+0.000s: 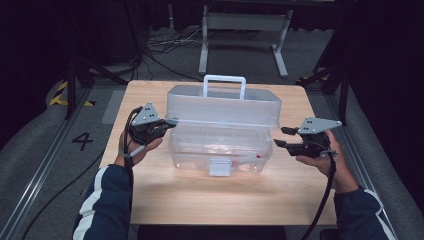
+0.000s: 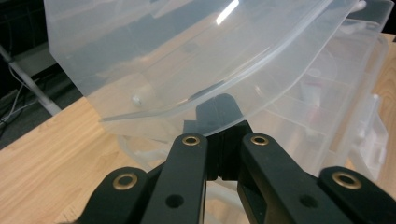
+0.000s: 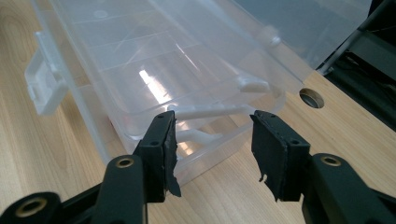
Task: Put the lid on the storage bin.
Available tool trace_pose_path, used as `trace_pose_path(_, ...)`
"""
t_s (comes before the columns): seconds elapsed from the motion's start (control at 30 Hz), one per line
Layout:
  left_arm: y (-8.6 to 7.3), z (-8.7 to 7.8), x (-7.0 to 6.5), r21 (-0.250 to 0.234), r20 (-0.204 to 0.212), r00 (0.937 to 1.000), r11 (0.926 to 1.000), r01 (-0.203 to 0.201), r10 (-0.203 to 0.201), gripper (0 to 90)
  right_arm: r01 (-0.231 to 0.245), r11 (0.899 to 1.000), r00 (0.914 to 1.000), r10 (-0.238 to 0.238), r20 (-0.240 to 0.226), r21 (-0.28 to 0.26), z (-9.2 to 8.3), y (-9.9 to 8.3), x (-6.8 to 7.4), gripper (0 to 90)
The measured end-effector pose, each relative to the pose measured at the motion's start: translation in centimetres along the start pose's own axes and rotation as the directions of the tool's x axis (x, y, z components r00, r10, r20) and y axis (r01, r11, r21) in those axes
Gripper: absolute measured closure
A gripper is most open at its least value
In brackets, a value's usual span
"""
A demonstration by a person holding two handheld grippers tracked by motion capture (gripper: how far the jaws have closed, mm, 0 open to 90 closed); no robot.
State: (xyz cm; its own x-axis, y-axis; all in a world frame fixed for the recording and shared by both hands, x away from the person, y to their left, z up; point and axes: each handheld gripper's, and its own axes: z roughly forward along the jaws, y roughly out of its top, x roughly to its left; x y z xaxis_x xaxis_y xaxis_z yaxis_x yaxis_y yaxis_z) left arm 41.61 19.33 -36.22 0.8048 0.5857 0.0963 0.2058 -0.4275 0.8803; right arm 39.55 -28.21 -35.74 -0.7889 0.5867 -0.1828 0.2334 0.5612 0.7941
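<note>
— where's the box (image 1: 220, 150) sitting?

— middle of the table (image 1: 150, 200), a bit toward the far edge, clear plastic, latch tab (image 1: 220, 167) facing the near edge. its lid (image 1: 225, 105) is up, partly open, white handle (image 1: 224, 80) on top.

— and the left gripper (image 1: 167, 125)?

— jaws closed tight on the lid's left rim. from the left gripper view you can see the lid edge (image 2: 196, 95) pinched right at the tips. so the lid hangs on that one narrow bite.

— that worries me.

— me too. the plastic's slick and the hold is at one corner only. if the pinch slips, i'd guess the lid drops and slams onto the base, maybe jolting the box toward the table's near edge.

— the right gripper (image 1: 281, 137)?

— about half open, holding nothing, just off the box's right end. from its own view the jaws frame the near corner of the base (image 3: 196, 135) without touching.

— risk there?

— if it pushes in low, it could shove the light box sideways instead of steadying it, and twist the lid out of the left one's grip.
</note>
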Motion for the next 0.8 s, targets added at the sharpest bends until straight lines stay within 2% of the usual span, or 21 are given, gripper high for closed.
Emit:
trace_pose_path(0.27, -0.6, -0.1, -1.0, 0.061, 0.007, 0.9993, 0.9974, -0.038, 0.038, 90.0, -0.006, 1.0, 1.0, 0.006, 0.003, 0.0, 0.0, -0.1, -0.1, 50.8)
trace_pose_path(0.43, -0.5, -0.2, -1.3, 0.071, 0.009, 0.9996, 0.9971, -0.028, 0.027, 90.0, -0.009, 1.0, 1.0, 0.009, 0.002, 0.001, 0.0, -0.1, -0.1, 50.8)
trace_pose_path(0.47, -0.5, -0.2, -1.4, 0.069, 0.011, 0.9997, 0.9973, -0.023, 0.022, 90.0, -0.008, 1.0, 1.0, 0.008, 0.005, 0.001, -0.1, -0.2, -0.1, 50.8)
trace_pose_path(0.5, -0.5, -0.3, -1.6, 0.063, 0.041, 0.9991, 0.9979, -0.017, 0.014, 90.0, -0.009, 1.0, 1.0, 0.009, 0.003, -0.001, -0.1, -0.2, -0.2, 50.8)
trace_pose_path(0.63, -0.4, -0.4, -1.6, 0.056, 0.05, 0.9987, 0.9984, -0.012, 0.009, 90.0, -0.015, 1.0, 0.9999, 0.015, 0.005, -0.002, -0.1, -0.3, -0.3, 50.8)
trace_pose_path(0.8, -0.2, -0.9, -1.7, 0.001, 0.061, 0.9976, 0.9994, 0.034, -0.034, 90.0, -0.021, 1.0, 0.9998, 0.021, 0.004, -0.005, -0.2, -0.4, -0.3, 50.6)
